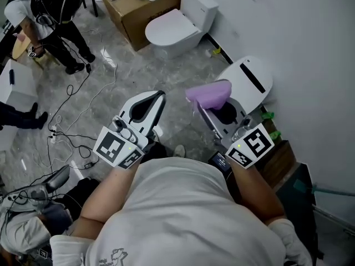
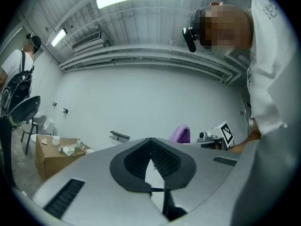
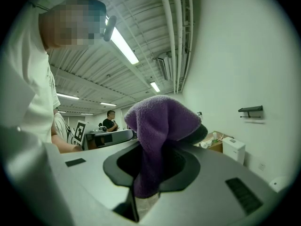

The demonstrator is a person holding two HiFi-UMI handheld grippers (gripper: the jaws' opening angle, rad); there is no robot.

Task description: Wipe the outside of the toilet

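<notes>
Right tool [image 1: 217,108] pinching purple cloth [image 1: 209,93], left tool [image 1: 155,101] pressed together, white toilet [image 1: 172,29] well beyond both

Two grippers: left gripper [image 1: 160,97], right gripper [image 1: 216,108]. Two marker cubes, one per gripper: left cube [image 1: 115,147], right cube [image 1: 252,144]. One purple cloth [image 1: 209,93]. One toilet [image 1: 172,29] identifiable. One cardboard box [image 1: 136,13].
</notes>
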